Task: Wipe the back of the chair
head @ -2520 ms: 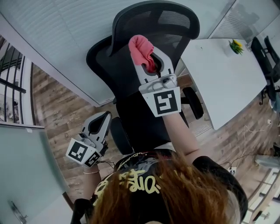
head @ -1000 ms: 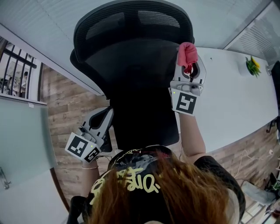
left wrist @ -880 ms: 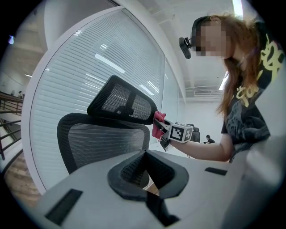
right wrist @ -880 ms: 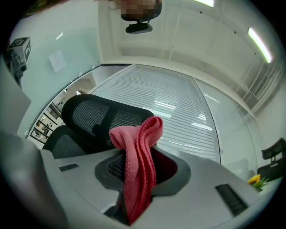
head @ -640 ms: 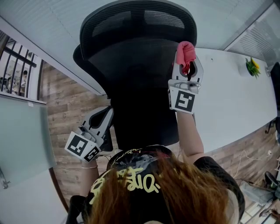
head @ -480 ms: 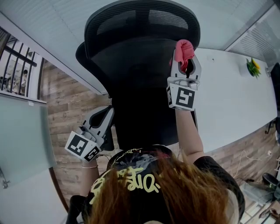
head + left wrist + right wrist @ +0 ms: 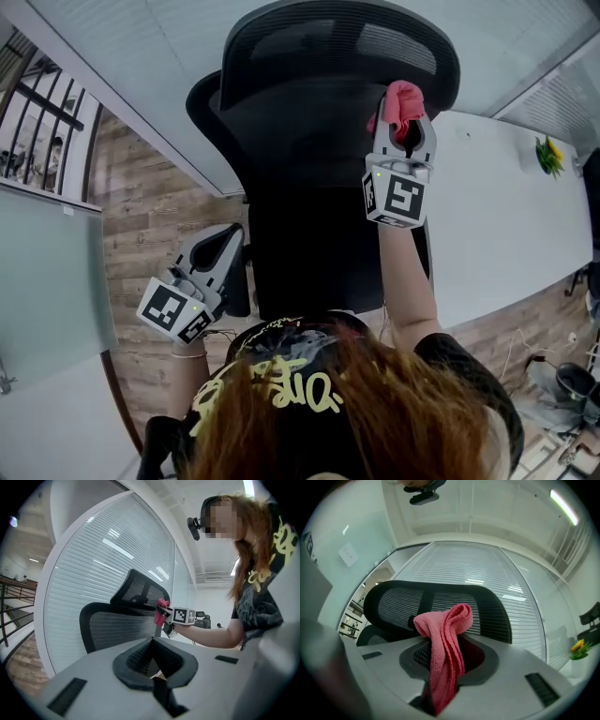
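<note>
At the head view's lower left, the left claw [image 7: 225, 246] hangs closed and empty beside the chair [image 7: 309, 122]. To the right, the right claw [image 7: 405, 120] pinches a pink cloth [image 7: 401, 96] at the backrest's upper right edge. Only the right gripper view shows the cloth's tail running down between the jaws. The yellow shirt lettering is unreadable.
</note>
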Demonstrator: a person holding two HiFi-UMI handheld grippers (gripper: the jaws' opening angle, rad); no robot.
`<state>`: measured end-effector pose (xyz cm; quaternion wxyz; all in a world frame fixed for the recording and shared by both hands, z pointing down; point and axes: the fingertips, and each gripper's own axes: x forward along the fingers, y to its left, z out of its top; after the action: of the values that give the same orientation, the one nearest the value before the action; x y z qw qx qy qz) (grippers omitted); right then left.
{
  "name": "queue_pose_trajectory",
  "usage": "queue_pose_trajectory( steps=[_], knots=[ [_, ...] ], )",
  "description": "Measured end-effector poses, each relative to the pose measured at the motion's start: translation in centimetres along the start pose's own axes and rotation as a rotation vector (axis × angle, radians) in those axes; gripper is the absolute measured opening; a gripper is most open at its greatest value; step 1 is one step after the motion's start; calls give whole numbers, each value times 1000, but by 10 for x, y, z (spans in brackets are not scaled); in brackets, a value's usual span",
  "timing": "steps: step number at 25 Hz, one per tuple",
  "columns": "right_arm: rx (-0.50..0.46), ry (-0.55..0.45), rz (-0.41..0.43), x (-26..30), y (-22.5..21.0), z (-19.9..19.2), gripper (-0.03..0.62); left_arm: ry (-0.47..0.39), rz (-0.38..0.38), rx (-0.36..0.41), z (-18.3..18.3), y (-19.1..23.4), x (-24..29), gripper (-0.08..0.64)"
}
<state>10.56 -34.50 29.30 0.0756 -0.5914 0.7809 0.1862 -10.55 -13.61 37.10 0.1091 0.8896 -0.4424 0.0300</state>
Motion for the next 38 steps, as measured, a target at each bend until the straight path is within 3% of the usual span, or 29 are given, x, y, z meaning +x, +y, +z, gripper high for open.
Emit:
queue_pose_trajectory(
  steps=[24,38],
  knots=[
    [110,-3,69,28,102,10,87,-9,51,-40,-17,40,-67,-8],
    [160,-7,203,26,182,20,87,-10,71,-51,-22,53,-91,-8]
  ],
)
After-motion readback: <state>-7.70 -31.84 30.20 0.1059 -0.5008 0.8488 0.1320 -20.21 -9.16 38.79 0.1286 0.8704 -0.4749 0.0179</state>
